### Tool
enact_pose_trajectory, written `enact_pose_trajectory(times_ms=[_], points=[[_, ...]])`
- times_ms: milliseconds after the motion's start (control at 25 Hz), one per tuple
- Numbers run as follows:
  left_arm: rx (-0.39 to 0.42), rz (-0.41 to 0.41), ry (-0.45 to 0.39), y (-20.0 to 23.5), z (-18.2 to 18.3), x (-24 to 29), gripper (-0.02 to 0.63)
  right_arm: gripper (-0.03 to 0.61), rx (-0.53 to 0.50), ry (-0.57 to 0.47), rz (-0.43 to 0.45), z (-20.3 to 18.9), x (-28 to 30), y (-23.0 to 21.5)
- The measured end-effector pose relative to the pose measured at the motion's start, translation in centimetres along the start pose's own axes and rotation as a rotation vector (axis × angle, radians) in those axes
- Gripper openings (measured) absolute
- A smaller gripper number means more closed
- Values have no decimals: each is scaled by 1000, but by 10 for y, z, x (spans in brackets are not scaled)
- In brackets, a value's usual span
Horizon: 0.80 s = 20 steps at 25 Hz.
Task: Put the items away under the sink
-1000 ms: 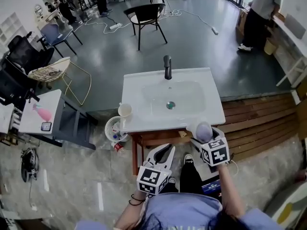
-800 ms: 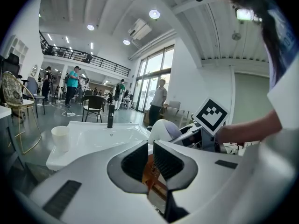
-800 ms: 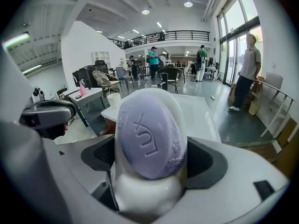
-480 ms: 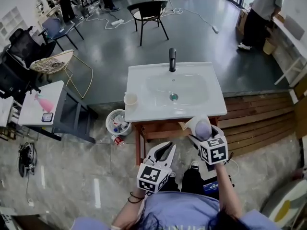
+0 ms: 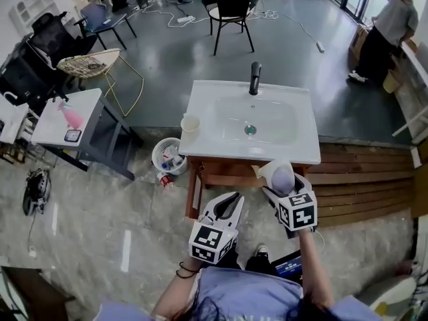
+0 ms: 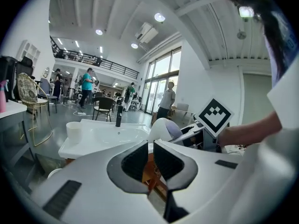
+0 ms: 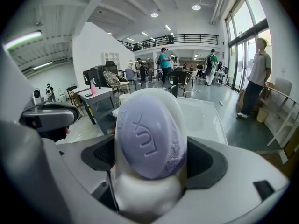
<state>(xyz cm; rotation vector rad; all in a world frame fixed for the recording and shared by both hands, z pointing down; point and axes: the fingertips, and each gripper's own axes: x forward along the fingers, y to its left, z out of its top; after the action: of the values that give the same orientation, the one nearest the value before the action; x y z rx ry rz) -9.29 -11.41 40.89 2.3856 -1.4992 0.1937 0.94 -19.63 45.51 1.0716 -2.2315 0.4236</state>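
My right gripper (image 5: 283,181) is shut on a white bottle (image 5: 281,177) with a lilac oval cap, held just in front of the white sink's (image 5: 200,147) front right corner. In the right gripper view the bottle (image 7: 149,139) fills the space between the jaws, cap facing the camera. My left gripper (image 5: 231,203) hangs beside it to the left, shut and empty, in front of the wooden cabinet frame (image 5: 221,176) under the sink. The left gripper view shows its jaws (image 6: 150,158) nearly touching with nothing between them, and the bottle (image 6: 163,129) beyond. A white cup (image 5: 190,124) stands on the sink's left edge.
A black faucet (image 5: 255,77) rises at the sink's back. A white waste basket (image 5: 167,158) and a red can (image 5: 164,180) sit on the floor left of the cabinet. A wooden platform (image 5: 361,179) lies to the right. A grey side table (image 5: 60,129) carries a pink spray bottle (image 5: 70,117).
The head view has shifted, so the sink sits higher and more central. Both grippers keep their pose; the right one still holds the bottle.
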Motion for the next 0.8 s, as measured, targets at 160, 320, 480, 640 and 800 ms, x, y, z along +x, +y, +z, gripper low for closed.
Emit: enact_pose_trajectory(times_ms=[160,320,480,640,800], points=[[-27,89,-16,-5,1,-1,34,434,-42,-11,57,0,-5,0],[-35,174,-6,-18,-10,-5,34,434,-86,-19,124,-7,-9,0],[-64,255,6,-31,-26,-9,34,434,-151,-29,187,-13,-11,1],[-99,315,47,-29,-61,6,34,434,-205,-51,242,-18,-6,2],[-92,325,69,-12,-98,36,34,434,-221,-63,284,-24,7,4]])
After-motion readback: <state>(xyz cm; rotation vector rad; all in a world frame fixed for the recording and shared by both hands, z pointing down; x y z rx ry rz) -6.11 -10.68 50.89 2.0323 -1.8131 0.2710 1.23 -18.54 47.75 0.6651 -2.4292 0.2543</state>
